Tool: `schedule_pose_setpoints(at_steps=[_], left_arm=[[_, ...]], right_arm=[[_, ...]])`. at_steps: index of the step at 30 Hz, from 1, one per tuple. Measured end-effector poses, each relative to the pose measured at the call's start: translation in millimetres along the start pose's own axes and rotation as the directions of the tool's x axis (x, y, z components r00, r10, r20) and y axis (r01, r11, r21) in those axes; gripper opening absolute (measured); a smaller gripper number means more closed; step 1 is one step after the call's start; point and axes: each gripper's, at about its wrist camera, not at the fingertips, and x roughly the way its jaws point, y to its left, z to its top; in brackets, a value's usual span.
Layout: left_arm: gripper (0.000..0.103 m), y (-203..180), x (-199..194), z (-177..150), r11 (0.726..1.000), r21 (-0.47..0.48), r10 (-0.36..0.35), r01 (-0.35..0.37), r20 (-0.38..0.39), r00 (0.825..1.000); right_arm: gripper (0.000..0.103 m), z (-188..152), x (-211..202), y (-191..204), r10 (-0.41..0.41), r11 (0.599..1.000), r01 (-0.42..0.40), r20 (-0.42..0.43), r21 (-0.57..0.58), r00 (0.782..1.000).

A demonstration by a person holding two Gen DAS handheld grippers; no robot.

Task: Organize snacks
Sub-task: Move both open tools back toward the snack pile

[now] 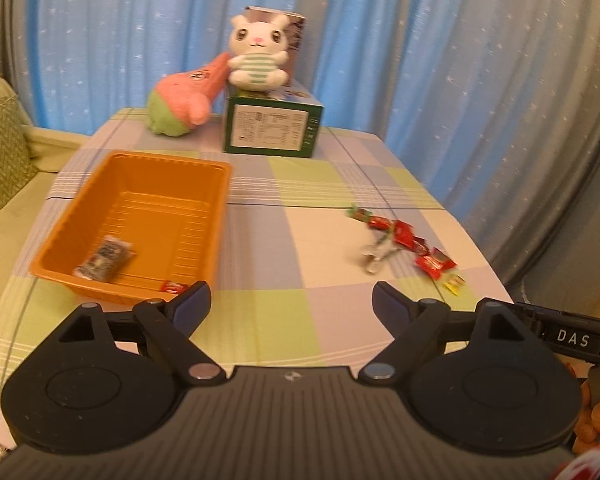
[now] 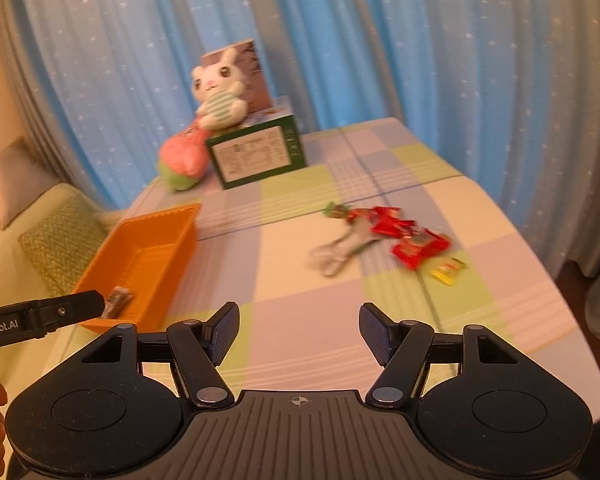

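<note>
An orange tray [image 1: 216, 200] [image 2: 140, 256] sits on the left of the checked table. Inside it lie a dark snack packet [image 1: 104, 258] [image 2: 118, 300] and a small red packet [image 1: 173, 287]. Right of centre is a loose pile of red snack packets [image 1: 412, 240] [image 2: 404, 236], silvery wrappers [image 1: 374, 256] [image 2: 336, 254] and a yellow packet [image 1: 454, 283] [image 2: 448, 270]. My left gripper [image 1: 291, 303] hangs open over the near table, right of the tray's near corner, with nothing between its fingers. My right gripper [image 2: 299, 330] is open and holds nothing, short of the pile.
At the back stand a green box [image 1: 272, 126] [image 2: 260, 154] with a white bunny plush [image 1: 258, 54] [image 2: 218, 94] on it and a pink-and-green plush [image 1: 182, 100] [image 2: 182, 156] beside it. Blue curtains hang behind. A sofa [image 1: 4, 160] lies left of the table.
</note>
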Motion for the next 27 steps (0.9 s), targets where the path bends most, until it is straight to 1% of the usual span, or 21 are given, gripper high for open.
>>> schedule_pose_setpoints(at_steps=[5,12,19,27], left_arm=[[0.088,-19,7,1,0.999,0.020,-0.027,0.027,-0.004,1.000],[0.089,-38,16,3,0.998,0.034,-0.053,0.054,-0.016,0.998],[0.089,-55,28,1,0.995,0.064,-0.077,0.080,-0.040,0.996],[0.089,-68,42,1,0.992,0.092,-0.088,0.092,-0.055,0.995]], right_arm=[[0.066,-1,-11,-22,-0.032,0.999,0.032,0.010,0.033,0.999],[0.066,1,-20,-39,-0.064,0.996,0.062,0.022,0.058,0.998],[0.066,3,-21,-53,-0.098,0.992,0.096,0.024,0.082,0.995],[0.066,2,-14,-69,-0.122,0.987,0.121,0.007,0.107,0.992]])
